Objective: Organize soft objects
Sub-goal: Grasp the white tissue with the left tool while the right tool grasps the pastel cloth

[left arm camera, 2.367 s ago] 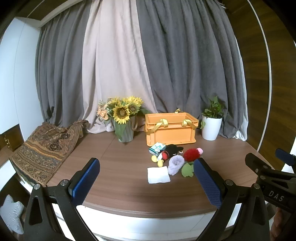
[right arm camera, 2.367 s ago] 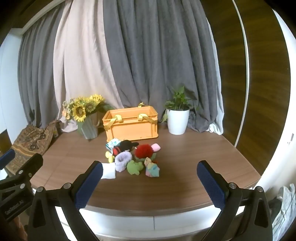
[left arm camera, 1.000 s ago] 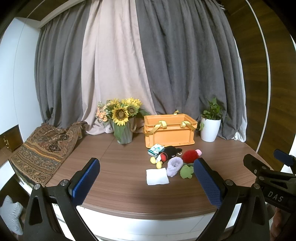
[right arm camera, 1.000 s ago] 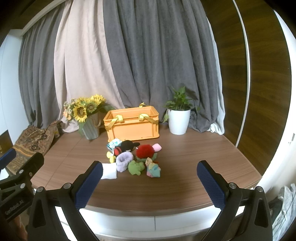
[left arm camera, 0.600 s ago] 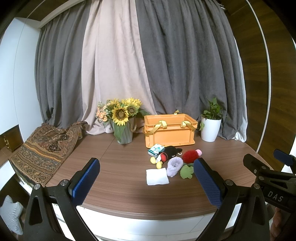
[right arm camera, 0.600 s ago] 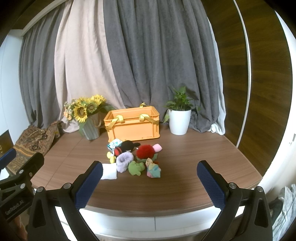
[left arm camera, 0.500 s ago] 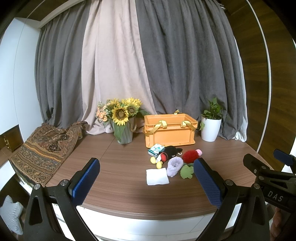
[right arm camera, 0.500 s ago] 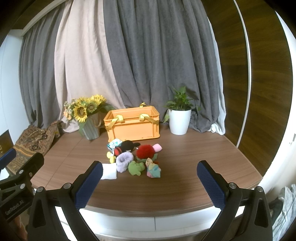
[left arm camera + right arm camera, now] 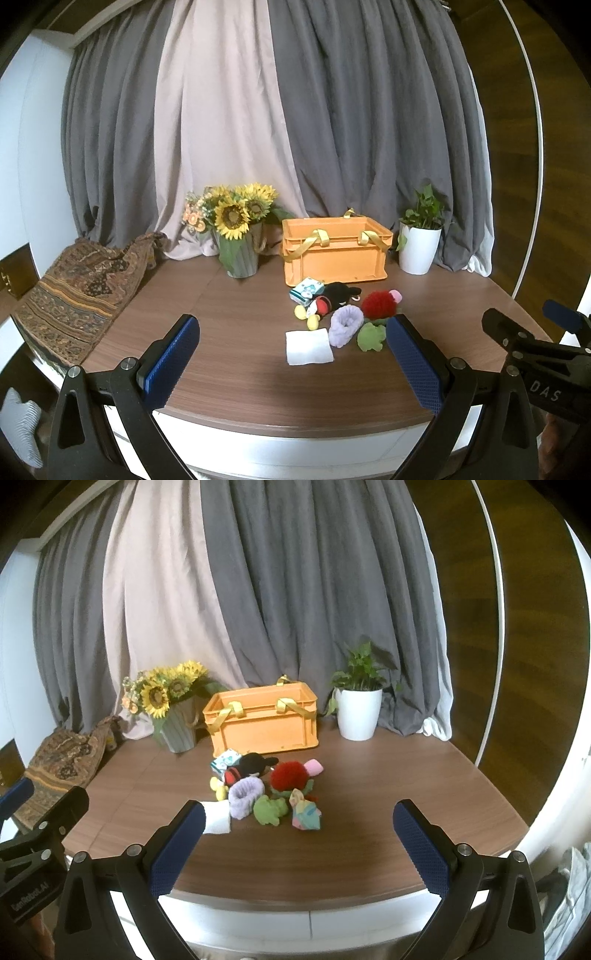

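Observation:
A heap of soft things lies mid-table: a white folded cloth (image 9: 308, 347), a lilac fuzzy roll (image 9: 345, 326), a green frog toy (image 9: 371, 336), a red pompom (image 9: 378, 305), a black and red mouse plush (image 9: 330, 298) and a small patterned pack (image 9: 306, 291). A pastel toy (image 9: 306, 815) shows in the right wrist view. An open orange crate (image 9: 334, 251) with yellow straps stands behind them. My left gripper (image 9: 291, 354) is open and empty, short of the heap. My right gripper (image 9: 295, 836) is open and empty, also short of it.
A vase of sunflowers (image 9: 236, 236) stands left of the crate, a white potted plant (image 9: 419, 243) right of it. A patterned cloth (image 9: 81, 284) drapes over the table's left edge. Curtains hang behind. The table's front edge (image 9: 295, 424) is just ahead of my fingers.
Both grippers have barely moved; the view has shifted very slightly since 2.4 s ago. Nothing on the table has moved.

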{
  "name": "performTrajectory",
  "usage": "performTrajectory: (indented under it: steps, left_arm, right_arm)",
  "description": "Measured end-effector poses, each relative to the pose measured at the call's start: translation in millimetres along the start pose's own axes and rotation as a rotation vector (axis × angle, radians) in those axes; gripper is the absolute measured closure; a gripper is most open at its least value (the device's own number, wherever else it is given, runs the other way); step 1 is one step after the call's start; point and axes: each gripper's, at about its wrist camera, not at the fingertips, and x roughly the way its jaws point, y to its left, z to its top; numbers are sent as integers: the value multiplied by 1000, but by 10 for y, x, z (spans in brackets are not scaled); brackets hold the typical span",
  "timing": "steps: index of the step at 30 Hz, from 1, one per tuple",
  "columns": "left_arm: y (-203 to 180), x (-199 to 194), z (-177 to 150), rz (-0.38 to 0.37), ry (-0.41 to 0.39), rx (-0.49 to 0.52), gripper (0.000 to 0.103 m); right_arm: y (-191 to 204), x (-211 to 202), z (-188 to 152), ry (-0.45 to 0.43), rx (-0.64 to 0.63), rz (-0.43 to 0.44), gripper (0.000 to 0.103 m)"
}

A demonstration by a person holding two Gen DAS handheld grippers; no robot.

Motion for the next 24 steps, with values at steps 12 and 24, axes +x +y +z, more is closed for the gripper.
performTrajectory:
  steps: [12,24]
  left_arm:
    - [-4,831,-11,-43,56,63,1]
    - [-40,1807,-161,-104,183,121,10]
  right_arm:
    - [51,641,10,75,30,-44,0]
    - [75,1541,-31,172,67,-104,1]
